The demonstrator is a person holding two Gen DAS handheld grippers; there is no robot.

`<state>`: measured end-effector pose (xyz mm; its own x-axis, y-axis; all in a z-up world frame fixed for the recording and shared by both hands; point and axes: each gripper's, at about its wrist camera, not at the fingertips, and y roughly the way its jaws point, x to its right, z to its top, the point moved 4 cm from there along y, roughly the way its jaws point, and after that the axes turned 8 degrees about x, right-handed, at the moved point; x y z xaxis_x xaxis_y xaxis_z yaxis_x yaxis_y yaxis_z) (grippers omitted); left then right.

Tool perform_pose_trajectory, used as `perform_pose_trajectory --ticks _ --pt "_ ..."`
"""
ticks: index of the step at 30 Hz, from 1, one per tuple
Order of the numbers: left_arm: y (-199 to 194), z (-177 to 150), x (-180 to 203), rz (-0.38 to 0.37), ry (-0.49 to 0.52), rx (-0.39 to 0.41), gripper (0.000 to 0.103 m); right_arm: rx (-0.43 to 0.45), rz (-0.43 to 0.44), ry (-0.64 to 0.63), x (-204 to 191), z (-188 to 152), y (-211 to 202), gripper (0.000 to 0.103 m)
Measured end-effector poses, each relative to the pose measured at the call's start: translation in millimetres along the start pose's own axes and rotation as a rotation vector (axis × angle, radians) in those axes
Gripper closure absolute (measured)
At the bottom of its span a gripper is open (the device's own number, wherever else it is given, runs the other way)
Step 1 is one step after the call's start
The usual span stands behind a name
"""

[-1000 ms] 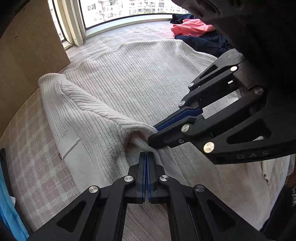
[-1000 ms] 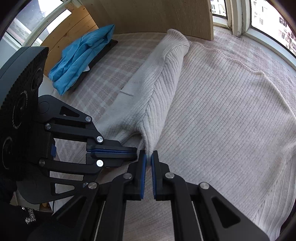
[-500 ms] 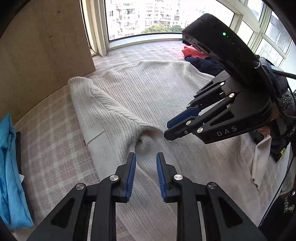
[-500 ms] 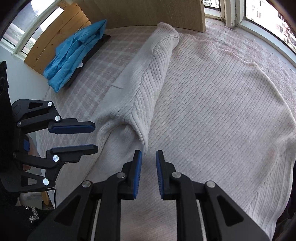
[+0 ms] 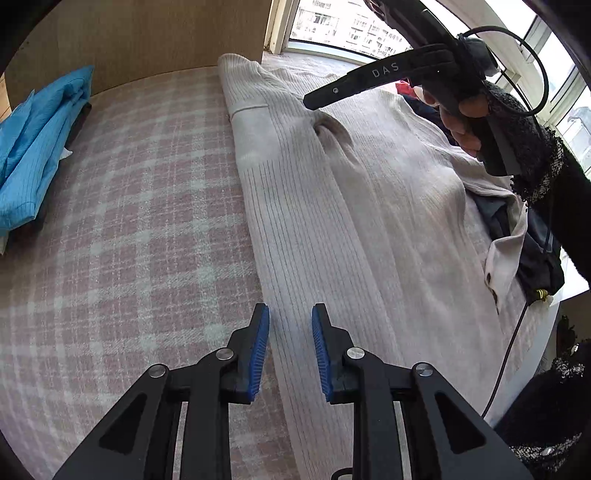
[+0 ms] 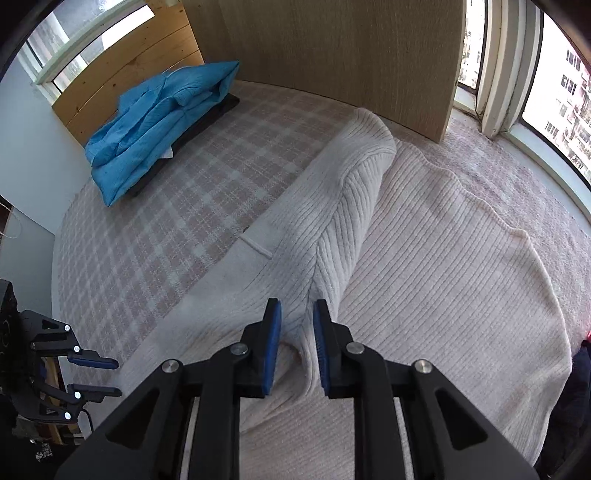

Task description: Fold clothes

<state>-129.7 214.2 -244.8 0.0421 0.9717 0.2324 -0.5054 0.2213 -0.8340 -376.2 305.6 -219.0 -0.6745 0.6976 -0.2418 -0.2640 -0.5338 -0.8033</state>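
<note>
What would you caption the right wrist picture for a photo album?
Right claw open above a cream ribbed sweater on a checked bed cover.

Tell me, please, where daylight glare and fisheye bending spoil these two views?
Left wrist view: windows blown out at top, the sweater evenly lit and sharp, dark vignette in the corners. Right wrist view: overexposed window at right, wooden panel bowed by the lens, the sleeve's ribs crisp.

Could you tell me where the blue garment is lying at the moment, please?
The blue garment lies bunched at the bed's far left edge in both wrist views, against the wooden headboard, apart from the cream sweater across bare checked bedding.
</note>
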Motion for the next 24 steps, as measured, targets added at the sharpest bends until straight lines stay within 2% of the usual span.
perform_pose_trajectory --ticks 1,3,4,6,8,9,11,13,16,19,21,24 --pt "-9.4 -9.9 4.5 -0.021 -0.017 0.006 0.081 -0.001 0.027 0.0 -8.7 -3.1 -6.4 0.084" --pt "-24.7 -32.8 18.2 -0.066 -0.035 0.001 0.081 -0.028 0.098 0.001 -33.0 -18.3 -8.1 0.077" --pt "-30.5 -45.8 26.8 -0.078 -0.028 -0.005 0.081 -0.041 0.133 0.001 -45.1 -25.9 -9.0 0.07" --pt "-35.7 -73.9 39.7 -0.077 -0.019 -0.035 0.081 -0.069 0.19 -0.005 -68.6 -42.0 -9.1 0.069" --pt "-33.8 -105.8 47.0 -0.043 -0.034 -0.096 0.082 -0.105 0.164 -0.055 -87.5 -64.2 2.8 0.069" --pt "-41.3 -113.0 49.8 -0.019 -0.031 -0.055 0.081 -0.123 0.151 -0.08 -96.9 -75.2 8.7 0.068" --pt "-52.1 -121.8 53.7 0.011 -0.044 -0.054 0.082 -0.115 0.117 -0.13 -109.4 -85.7 3.3 0.068" --pt "-62.6 -126.5 56.6 0.057 -0.057 -0.046 0.082 -0.1 0.136 -0.093 -107.8 -86.2 -18.4 0.068" --pt "-75.9 -120.2 75.0 0.072 -0.022 0.022 0.082 0.024 0.105 0.002 -78.8 -92.1 -78.3 0.068" --pt "-75.1 -109.7 107.6 0.024 0.027 0.059 0.082 0.147 0.039 0.103 -40.8 -103.0 -140.8 0.063" --pt "-68.3 -103.2 129.9 -0.02 0.053 0.067 0.081 0.19 -0.075 0.192 1.7 -125.2 -177.9 0.055" --pt "-48.4 -84.0 163.8 -0.081 0.11 0.074 0.078 0.174 -0.239 0.308 64.9 -167.5 -219.1 0.054"
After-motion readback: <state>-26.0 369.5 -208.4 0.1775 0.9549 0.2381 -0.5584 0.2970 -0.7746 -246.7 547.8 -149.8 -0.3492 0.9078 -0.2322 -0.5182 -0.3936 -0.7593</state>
